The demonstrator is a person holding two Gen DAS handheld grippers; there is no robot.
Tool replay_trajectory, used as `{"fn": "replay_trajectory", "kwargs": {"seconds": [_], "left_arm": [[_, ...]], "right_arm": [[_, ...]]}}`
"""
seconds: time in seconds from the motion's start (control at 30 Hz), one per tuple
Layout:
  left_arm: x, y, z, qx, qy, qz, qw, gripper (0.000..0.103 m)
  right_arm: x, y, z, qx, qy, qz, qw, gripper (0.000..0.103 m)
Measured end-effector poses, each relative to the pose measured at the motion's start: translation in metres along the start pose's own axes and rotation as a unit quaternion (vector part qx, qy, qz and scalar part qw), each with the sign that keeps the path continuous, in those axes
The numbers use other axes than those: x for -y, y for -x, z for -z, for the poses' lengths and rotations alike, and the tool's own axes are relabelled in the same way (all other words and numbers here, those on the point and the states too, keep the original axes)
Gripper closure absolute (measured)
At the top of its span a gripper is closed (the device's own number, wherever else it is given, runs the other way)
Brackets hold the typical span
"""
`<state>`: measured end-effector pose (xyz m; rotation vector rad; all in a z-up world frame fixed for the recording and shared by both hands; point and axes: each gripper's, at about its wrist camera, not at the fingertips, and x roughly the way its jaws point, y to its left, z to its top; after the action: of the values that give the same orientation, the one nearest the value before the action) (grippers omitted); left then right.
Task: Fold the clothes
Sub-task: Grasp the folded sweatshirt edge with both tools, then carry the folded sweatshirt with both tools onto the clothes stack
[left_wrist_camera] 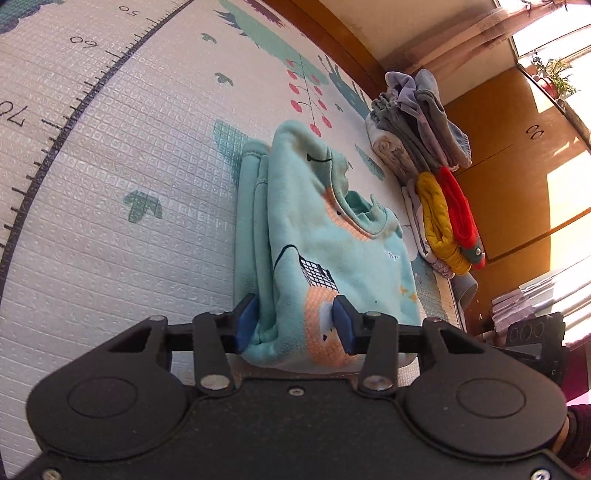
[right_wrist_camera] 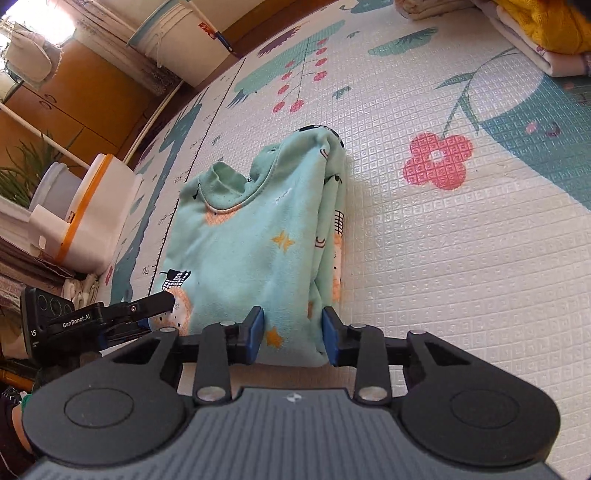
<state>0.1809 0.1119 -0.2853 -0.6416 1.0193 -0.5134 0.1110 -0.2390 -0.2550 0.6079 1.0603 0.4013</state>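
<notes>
A mint-green sweatshirt (left_wrist_camera: 321, 236) with orange and black prints lies folded into a thick bundle on the play mat (left_wrist_camera: 129, 147). My left gripper (left_wrist_camera: 295, 326) is shut on the bundle's near edge, and cloth fills the gap between its blue pads (left_wrist_camera: 245, 325). In the right wrist view the same sweatshirt (right_wrist_camera: 258, 229) runs away from me, neckline up. My right gripper (right_wrist_camera: 292, 338) is shut on its near edge too. The left gripper (right_wrist_camera: 147, 310) shows at the lower left there, at the bundle's other near corner. The right gripper's body (left_wrist_camera: 535, 332) peeks in at the right of the left wrist view.
Folded grey clothes (left_wrist_camera: 424, 122) and a yellow and red knit pile (left_wrist_camera: 447, 218) sit at the mat's far edge, also visible as a stack (right_wrist_camera: 546, 33) at top right. A white and orange container (right_wrist_camera: 88, 214) stands at the left. Wooden cabinets (left_wrist_camera: 517, 177) lie beyond.
</notes>
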Motion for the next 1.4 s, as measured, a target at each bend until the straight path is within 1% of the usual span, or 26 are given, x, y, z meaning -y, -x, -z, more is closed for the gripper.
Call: {"fn": "replay_trajectory", "kwargs": {"seconds": [0.07, 0.13, 0.17, 0.2, 0.27, 0.3, 0.33, 0.37, 0.4, 0.43, 0.53, 0.63, 0.67, 0.7, 0.77, 0.83, 0.87, 0.9, 0.93, 1.0, 1.07, 1.23, 1.3, 1.4], "left_arm": [[0.0, 0.006, 0.011, -0.02, 0.013, 0.004, 0.9997, 0.065], [0.0, 0.012, 0.023, -0.04, 0.025, 0.008, 0.9989, 0.065], [0.0, 0.015, 0.029, -0.05, 0.024, 0.009, 0.9984, 0.065], [0.002, 0.02, 0.032, -0.052, 0.015, 0.007, 0.9985, 0.065], [0.006, 0.028, 0.038, -0.055, -0.002, 0.005, 0.9985, 0.062], [0.007, 0.03, 0.036, -0.047, -0.013, 0.004, 0.9988, 0.053], [0.009, 0.033, 0.034, -0.039, -0.023, 0.003, 0.9989, 0.045], [0.01, 0.034, 0.032, -0.032, -0.034, 0.001, 0.9989, 0.042], [0.01, 0.031, 0.027, -0.029, -0.04, -0.002, 0.9987, 0.04], [0.008, 0.028, 0.024, -0.029, -0.047, -0.009, 0.9985, 0.04], [0.001, 0.014, 0.014, -0.033, -0.046, -0.013, 0.9983, 0.04], [0.001, 0.004, 0.011, -0.032, -0.04, -0.003, 0.9987, 0.04], [0.002, 0.001, 0.01, -0.032, -0.04, -0.001, 0.9987, 0.04], [0.006, -0.003, 0.01, -0.032, -0.042, 0.001, 0.9986, 0.04], [0.012, -0.009, 0.012, -0.036, -0.052, 0.001, 0.998, 0.041], [0.018, -0.015, 0.014, -0.039, -0.061, 0.0, 0.9974, 0.042], [0.017, -0.015, 0.014, -0.038, -0.055, -0.003, 0.9978, 0.044], [0.016, -0.016, 0.014, -0.037, -0.048, -0.005, 0.9981, 0.058], [0.013, -0.016, 0.014, -0.043, -0.031, 0.001, 0.9986, 0.072], [0.013, -0.017, 0.014, -0.048, -0.004, 0.007, 0.9988, 0.073], [0.02, -0.017, 0.011, -0.054, 0.002, 0.01, 0.9985, 0.074], [0.079, -0.031, -0.029, -0.065, -0.021, 0.035, 0.997, 0.075], [0.103, -0.037, -0.045, -0.07, -0.031, 0.046, 0.9961, 0.075], [0.139, -0.045, -0.07, -0.076, -0.045, 0.061, 0.9942, 0.075]], "right_arm": [[0.004, 0.008, 0.01, -0.031, -0.01, -0.006, 0.999, 0.069], [0.007, 0.016, 0.021, -0.063, -0.004, -0.014, 0.998, 0.069], [0.007, 0.021, 0.026, -0.082, 0.003, -0.02, 0.996, 0.069], [0.008, 0.025, 0.031, -0.1, 0.01, -0.025, 0.995, 0.066], [0.004, 0.04, 0.033, -0.074, 0.043, -0.021, 0.996, 0.065], [0.002, 0.048, 0.034, -0.057, 0.06, -0.019, 0.996, 0.064], [0.005, 0.051, 0.032, -0.038, 0.047, -0.018, 0.998, 0.062], [0.01, 0.052, 0.028, -0.018, 0.025, -0.017, 0.999, 0.051], [0.014, 0.049, 0.025, -0.007, 0.014, -0.016, 1.0, 0.043], [0.017, 0.046, 0.021, 0.002, 0.006, -0.014, 1.0, 0.04], [0.022, 0.032, 0.013, 0.017, -0.007, -0.023, 1.0, 0.04], [0.022, 0.016, 0.011, 0.009, -0.007, -0.038, 0.999, 0.04], [0.022, 0.009, 0.012, 0.002, -0.008, -0.038, 0.999, 0.042], [0.024, 0.006, 0.015, 0.006, -0.01, -0.039, 0.999, 0.045], [0.025, 0.004, 0.016, 0.013, -0.015, -0.045, 0.999, 0.045], [0.028, 0.003, 0.016, 0.017, -0.025, -0.05, 0.998, 0.048], [0.03, 0.002, 0.016, 0.019, -0.034, -0.052, 0.998, 0.054], [0.031, 0.003, 0.016, 0.019, -0.042, -0.057, 0.997, 0.064], [0.032, 0.003, 0.016, 0.019, -0.05, -0.062, 0.997, 0.068], [0.034, 0.004, 0.015, 0.019, -0.066, -0.072, 0.995, 0.072], [0.038, 0.009, 0.014, 0.024, -0.086, -0.084, 0.993, 0.074], [0.049, 0.045, -0.004, 0.066, -0.116, -0.12, 0.984, 0.076], [0.054, 0.065, -0.019, 0.096, -0.122, -0.134, 0.979, 0.076], [0.066, 0.102, -0.048, 0.156, -0.133, -0.156, 0.966, 0.076]]}}
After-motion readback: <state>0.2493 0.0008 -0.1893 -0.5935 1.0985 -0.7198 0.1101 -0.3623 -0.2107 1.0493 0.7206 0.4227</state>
